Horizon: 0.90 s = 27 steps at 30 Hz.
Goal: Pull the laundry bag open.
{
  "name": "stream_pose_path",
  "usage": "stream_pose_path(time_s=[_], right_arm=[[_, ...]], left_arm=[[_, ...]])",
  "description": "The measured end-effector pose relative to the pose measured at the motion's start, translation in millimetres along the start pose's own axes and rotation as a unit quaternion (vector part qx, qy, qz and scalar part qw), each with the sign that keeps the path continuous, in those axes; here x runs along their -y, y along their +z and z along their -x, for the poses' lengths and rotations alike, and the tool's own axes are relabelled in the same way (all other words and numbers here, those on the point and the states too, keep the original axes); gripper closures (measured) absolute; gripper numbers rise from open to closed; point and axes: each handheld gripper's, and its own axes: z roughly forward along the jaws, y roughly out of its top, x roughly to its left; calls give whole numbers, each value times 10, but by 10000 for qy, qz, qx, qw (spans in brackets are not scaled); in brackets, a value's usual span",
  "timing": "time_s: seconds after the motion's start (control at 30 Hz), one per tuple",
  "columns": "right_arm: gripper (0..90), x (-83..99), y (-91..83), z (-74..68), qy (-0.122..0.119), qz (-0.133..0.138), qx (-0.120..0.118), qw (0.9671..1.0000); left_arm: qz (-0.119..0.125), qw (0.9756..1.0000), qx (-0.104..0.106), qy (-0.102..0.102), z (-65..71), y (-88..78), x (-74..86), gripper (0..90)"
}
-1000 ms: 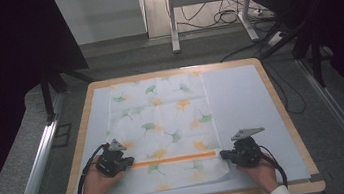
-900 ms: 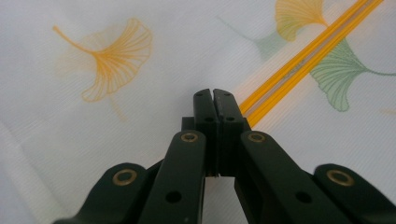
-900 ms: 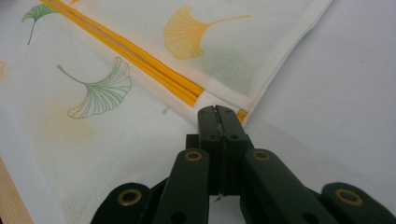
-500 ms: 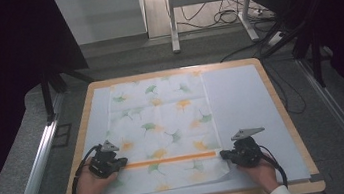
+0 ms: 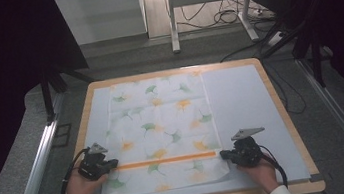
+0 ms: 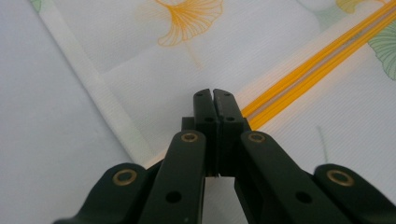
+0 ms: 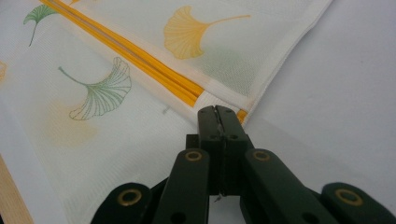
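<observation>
A white cloth (image 5: 161,123) printed with green and yellow ginkgo leaves lies flat on the grey mat (image 5: 241,98). An orange stripe (image 5: 168,160) crosses it near the front. My left gripper (image 5: 115,164) is shut, with its tips (image 6: 213,93) lying on the cloth (image 6: 140,56) at the left end of the stripe (image 6: 299,74). My right gripper (image 5: 223,156) is shut too, and its tips (image 7: 216,110) sit at the cloth's right edge (image 7: 261,93) where the stripe (image 7: 140,60) ends. No fabric shows between either pair of jaws.
The mat covers a wooden-rimmed table (image 5: 283,112), with bare mat to the right of the cloth. Metal rails (image 5: 38,165) run along both sides. Behind the table stand a desk frame (image 5: 172,21) and floor cables (image 5: 230,16).
My left gripper has slid to the left along the orange stripe, out to the cloth's left edge. The right gripper has stayed put.
</observation>
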Motion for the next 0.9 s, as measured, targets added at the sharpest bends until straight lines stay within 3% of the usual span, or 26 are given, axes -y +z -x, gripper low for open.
stream_pose_path(time_s=[0.9], right_arm=[[895,0,-1,3,10,-3,-17,10000]], left_arm=[[81,9996,-160,-218,-126,-113,123,900]])
